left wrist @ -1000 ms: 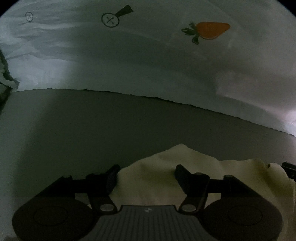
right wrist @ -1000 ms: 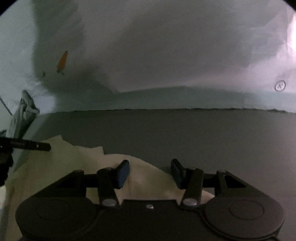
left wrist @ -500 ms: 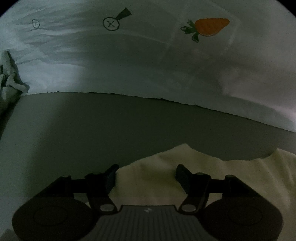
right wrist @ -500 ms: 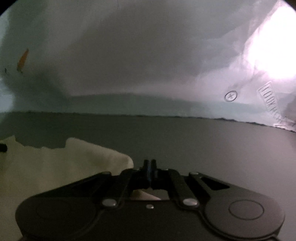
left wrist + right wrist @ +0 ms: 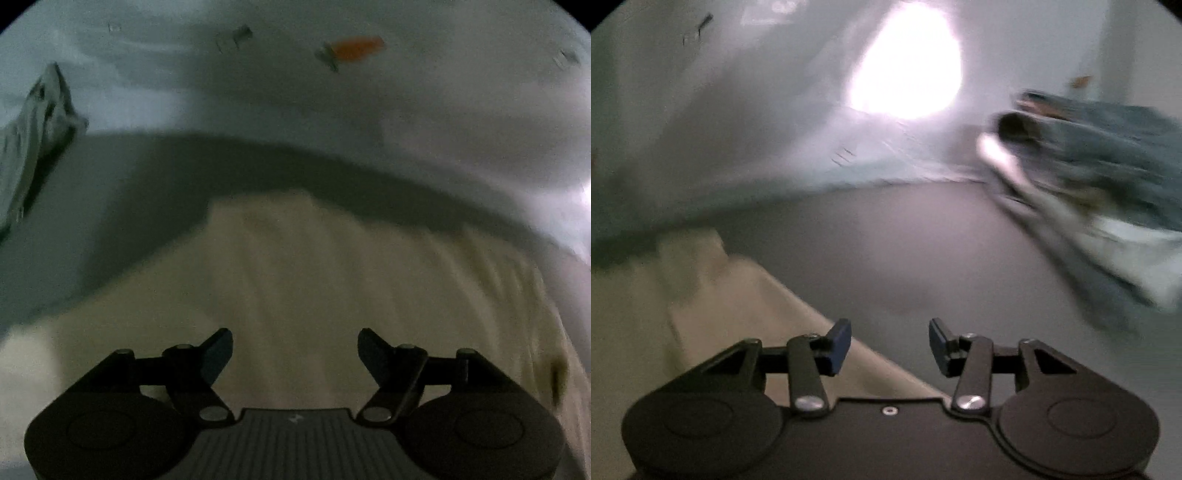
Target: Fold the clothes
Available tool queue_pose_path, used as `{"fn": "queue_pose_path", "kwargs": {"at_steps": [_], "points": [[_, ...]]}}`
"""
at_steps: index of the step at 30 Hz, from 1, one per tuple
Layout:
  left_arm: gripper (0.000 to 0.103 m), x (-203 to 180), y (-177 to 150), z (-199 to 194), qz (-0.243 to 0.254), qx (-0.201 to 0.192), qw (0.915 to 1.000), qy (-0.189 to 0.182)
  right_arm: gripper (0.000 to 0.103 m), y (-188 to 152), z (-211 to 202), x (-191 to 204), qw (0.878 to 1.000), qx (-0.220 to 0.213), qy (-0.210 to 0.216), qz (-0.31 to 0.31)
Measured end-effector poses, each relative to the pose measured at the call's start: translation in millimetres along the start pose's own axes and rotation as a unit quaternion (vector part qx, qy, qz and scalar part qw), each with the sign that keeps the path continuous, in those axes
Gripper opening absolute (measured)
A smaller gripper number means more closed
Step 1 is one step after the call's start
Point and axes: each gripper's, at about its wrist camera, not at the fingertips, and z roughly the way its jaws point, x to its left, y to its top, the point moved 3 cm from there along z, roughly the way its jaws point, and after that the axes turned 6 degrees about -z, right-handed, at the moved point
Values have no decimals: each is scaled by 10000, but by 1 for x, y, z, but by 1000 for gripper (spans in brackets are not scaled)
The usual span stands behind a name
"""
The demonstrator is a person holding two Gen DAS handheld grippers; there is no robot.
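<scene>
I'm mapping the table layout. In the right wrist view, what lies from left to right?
Cream garment → right gripper, jaws opening over bare grey tabletop → blurred pile of blue-grey clothes.

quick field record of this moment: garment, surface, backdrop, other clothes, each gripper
garment: cream cloth lying on the surface, blurred
surface: grey table
backdrop: pale sheet with an orange carrot print
other clothes: bluish pile at the right of the right wrist view; a crumpled pale piece at far left
left gripper: jaws opening, nothing pinched, cream cloth beneath
right gripper: jaws opening, nothing between them
</scene>
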Motion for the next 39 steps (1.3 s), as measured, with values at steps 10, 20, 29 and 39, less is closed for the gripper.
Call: {"fn": "queue_pose_path", "kwargs": {"at_steps": [10, 20, 29, 39], "points": [[90, -33, -119, -26, 687, 503, 9961, 210, 58, -80, -35, -92, 9990, 270, -280, 197], [103, -38, -122, -19, 390, 498, 9971, 424, 6, -79, -26, -125, 9951, 456, 765, 425], [103, -38, -125, -19, 343, 409, 9976, 448, 6, -80, -18, -149, 9972, 457, 177, 568], [103, -38, -130, -23, 330, 279, 9980, 452, 86, -78, -26, -119, 9967, 612, -494, 176]]}}
